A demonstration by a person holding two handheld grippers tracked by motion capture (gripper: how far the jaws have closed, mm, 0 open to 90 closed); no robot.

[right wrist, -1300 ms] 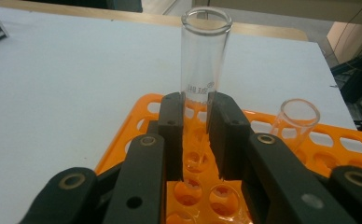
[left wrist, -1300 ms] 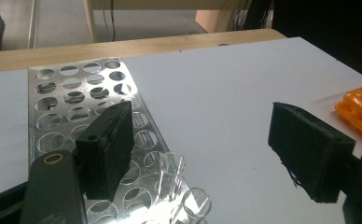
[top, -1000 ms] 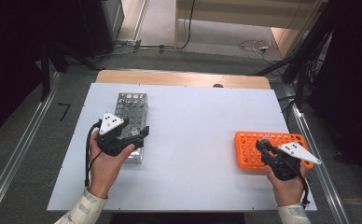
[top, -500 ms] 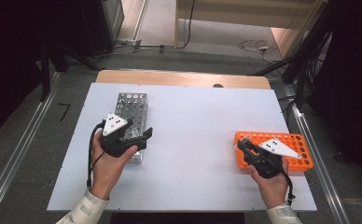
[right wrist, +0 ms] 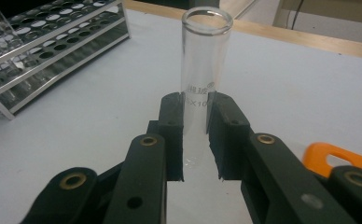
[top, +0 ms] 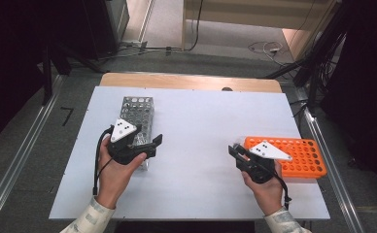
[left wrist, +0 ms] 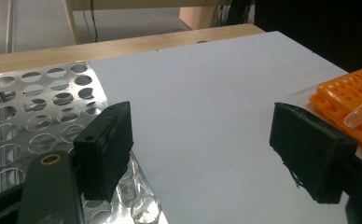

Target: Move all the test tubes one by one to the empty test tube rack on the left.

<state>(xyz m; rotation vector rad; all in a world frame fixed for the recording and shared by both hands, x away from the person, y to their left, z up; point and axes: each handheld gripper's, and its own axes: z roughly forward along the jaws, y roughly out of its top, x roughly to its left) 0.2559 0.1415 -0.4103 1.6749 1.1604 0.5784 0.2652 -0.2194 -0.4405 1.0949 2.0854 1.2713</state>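
My right gripper [right wrist: 196, 135] is shut on a clear glass test tube [right wrist: 202, 70], gripped near its lower end with the open mouth pointing away. In the high view the right gripper [top: 233, 149] hovers over the white table just left of the orange tube rack [top: 298, 155]. My left gripper [top: 153, 146] stands open with nothing between its jaws, at the near right corner of the metal tube rack [top: 138, 112]. In the left gripper view the left gripper [left wrist: 207, 149] faces across the table, with the metal rack [left wrist: 34, 107] to its left and the held tube [left wrist: 361, 112] before the orange rack [left wrist: 351, 88].
The white table top [top: 201, 121] lies on a wooden table whose far edge [top: 186, 81] shows beyond it. The metal rack [right wrist: 44, 42] holds a few glass tubes at its near end. Metal rails run along the floor on both sides; cables lie on the floor behind.
The right gripper has moved left, away from over the orange rack and out over the bare table, with the tube in its jaws. The left hand has stayed in place.
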